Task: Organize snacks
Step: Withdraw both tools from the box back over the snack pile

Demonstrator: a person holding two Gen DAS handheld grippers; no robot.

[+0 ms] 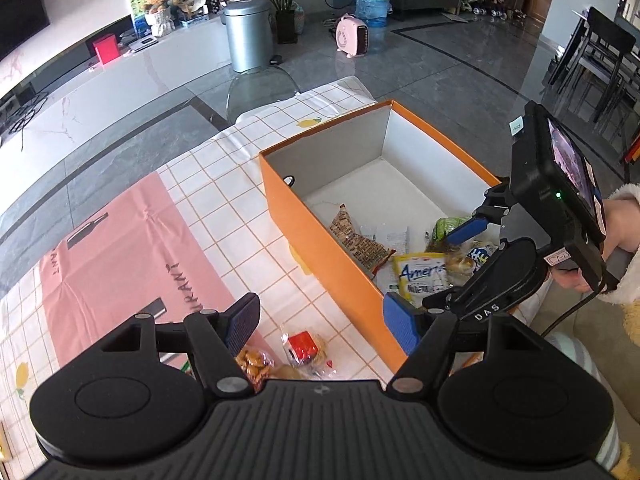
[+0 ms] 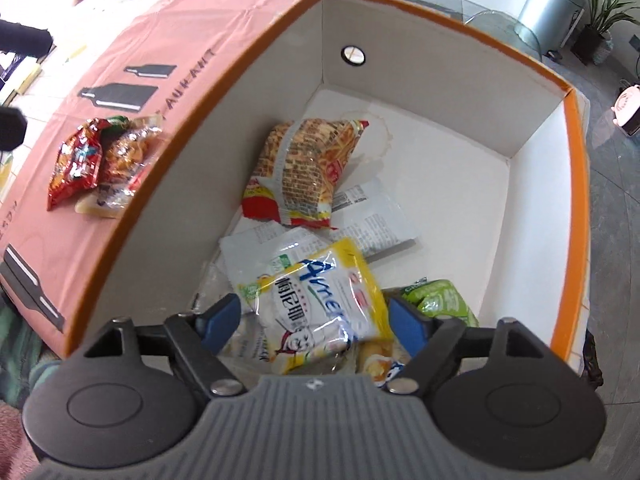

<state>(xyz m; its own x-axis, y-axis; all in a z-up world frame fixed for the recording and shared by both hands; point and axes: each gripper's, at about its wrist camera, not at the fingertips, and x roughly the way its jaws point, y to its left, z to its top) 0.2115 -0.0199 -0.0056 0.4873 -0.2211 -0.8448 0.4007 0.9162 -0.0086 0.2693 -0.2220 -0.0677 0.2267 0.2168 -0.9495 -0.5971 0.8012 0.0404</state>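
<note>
An orange box (image 1: 320, 240) (image 2: 160, 220) with white inner walls stands on the table. Inside lie a brick-patterned packet (image 2: 308, 168) (image 1: 358, 240), a white packet (image 2: 372, 212), a green packet (image 2: 440, 300) and a yellow packet (image 2: 320, 300) (image 1: 420, 274). My right gripper (image 2: 312, 320) points down into the box, open, with the yellow packet between its blue pads and not pinched. My left gripper (image 1: 320, 324) is open outside the box's near wall. It hovers above a red-labelled packet (image 1: 302, 346) and a packet of golden snacks (image 1: 252, 362) on the table.
A pink mat (image 1: 120, 248) covers part of the checked tablecloth (image 1: 224, 200). A hand in a fleecy sleeve (image 1: 616, 232) holds the right gripper over the box's right side. Beyond the table's far edge stand a metal bin (image 1: 248, 34) and a pink heater (image 1: 352, 36).
</note>
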